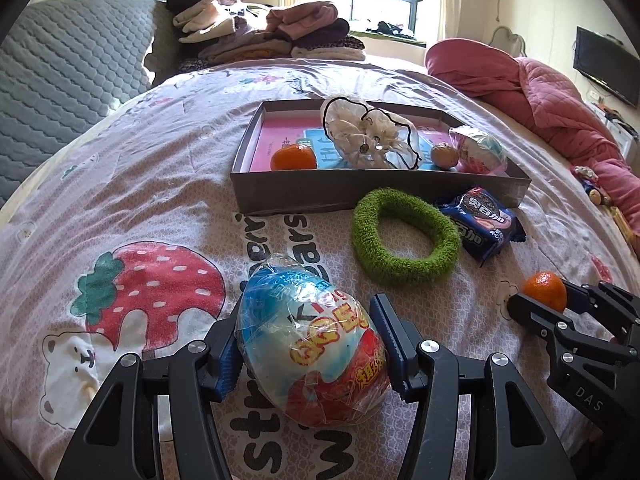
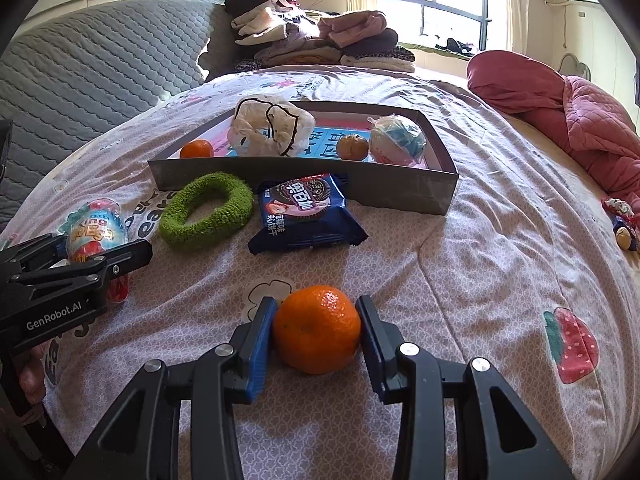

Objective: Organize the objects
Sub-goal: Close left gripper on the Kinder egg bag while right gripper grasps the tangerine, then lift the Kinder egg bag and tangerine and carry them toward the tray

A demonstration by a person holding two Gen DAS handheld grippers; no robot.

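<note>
left claw (image 1: pixel 310 344): clamped around the wrapped toy egg (image 1: pixel 312 344), a pad on each flank of it. It grips across the narrow middle, which makes sense since the crinkly wrap would slip at the ends. Can't tell if the egg is off the bed yet.

right claw (image 2: pixel 318 330): fingers against both sides of a mandarin (image 2: pixel 318 328) at its widest part, so it looks pinched. It seems to sit on the bedspread (image 2: pixel 460 280), near edge, right of the egg.

tray (image 1: pixel 360 194): shallow grey box in the middle of the bed, far side of the loose stuff. Open top and low walls, so dropping things in from above should be easy. My guess is that's where everything goes.

already in the tray: 1 mandarin (image 1: pixel 293 157) at the left, a clear drawstring pouch (image 1: pixel 366 136) in the middle, a brownish fruit (image 1: pixel 444 155) and a 2nd wrapped egg (image 1: pixel 478 150) at the right.

still loose: green fuzzy ring (image 1: pixel 404 238) and a blue cookie pack (image 1: pixel 478 222), both just in front of the tray's near wall, touching each other.

where we're at: roughly halfway, I'd say. 2 items gripped, 2 waiting.

watch out: the free floor is around the left mandarin, so aim there.
</note>
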